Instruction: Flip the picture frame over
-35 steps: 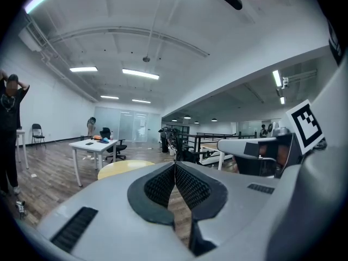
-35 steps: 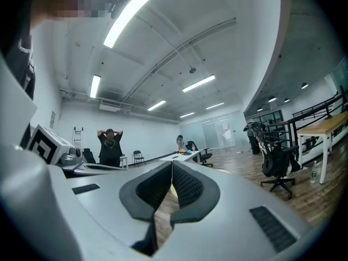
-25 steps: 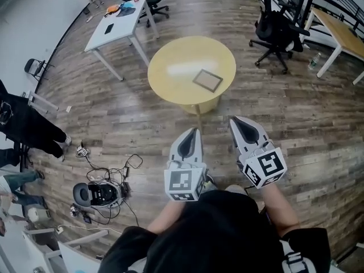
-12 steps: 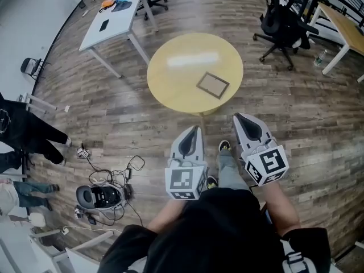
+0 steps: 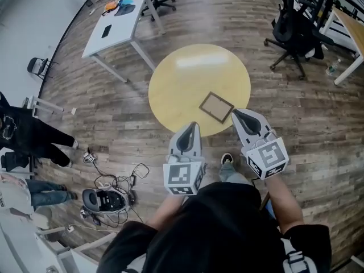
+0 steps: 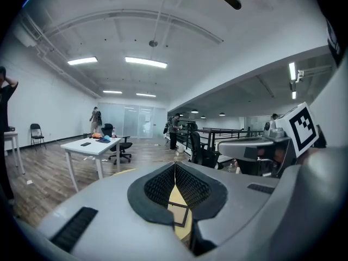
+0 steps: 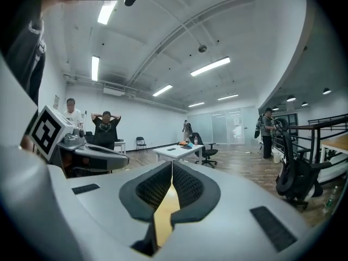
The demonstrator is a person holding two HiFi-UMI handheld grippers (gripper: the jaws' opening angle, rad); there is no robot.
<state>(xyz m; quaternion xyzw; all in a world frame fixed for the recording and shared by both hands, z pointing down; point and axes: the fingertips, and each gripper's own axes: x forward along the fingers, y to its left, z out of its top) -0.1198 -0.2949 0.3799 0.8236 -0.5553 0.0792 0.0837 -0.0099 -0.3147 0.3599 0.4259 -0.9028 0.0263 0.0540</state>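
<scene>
Frame: I saw the picture frame (image 5: 216, 107) lying flat by the round table's (image 5: 182, 78) near edge.
Left gripper (image 5: 192, 127): jaws together, holding nothing.
Right gripper (image 5: 235, 114): jaws together, likewise empty.

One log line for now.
phase: pre-grasp | left gripper: shut, empty | right gripper: shut, empty | picture frame: flat on round table

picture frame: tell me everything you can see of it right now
The picture frame is a rectangle with a thin dark border around a tan panel. It lies flat, turned diagonally, near the round yellow table's edge nearest the person. Only the table touches it. Which face is up is unclear.
</scene>
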